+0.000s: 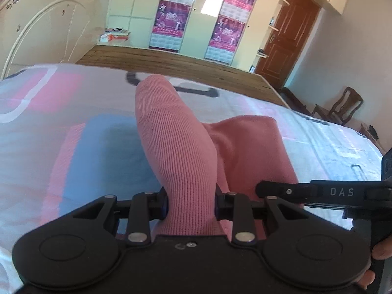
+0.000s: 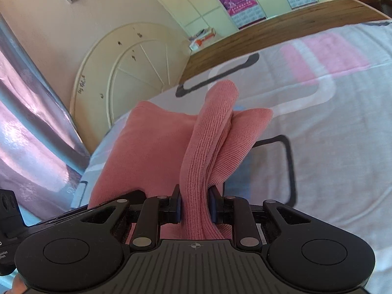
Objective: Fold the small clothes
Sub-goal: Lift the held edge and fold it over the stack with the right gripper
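Left claw (image 1: 191,203): pinching ribbed pink garment (image 1: 171,132)
Right claw (image 2: 194,205): pinching same garment
Garment: draped across patterned bed (image 1: 61,134)

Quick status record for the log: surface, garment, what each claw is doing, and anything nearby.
surface: bed sheet, pink, blue and white blocks
garment: pink knit cloth, partly lying on the sheet, two ridges pinched up
left claw: shut on a raised ridge of the cloth
right claw: shut on another raised ridge
claw spacing: side by side, right claw's finger visible in left view
nearby: headboard, wooden bed edge
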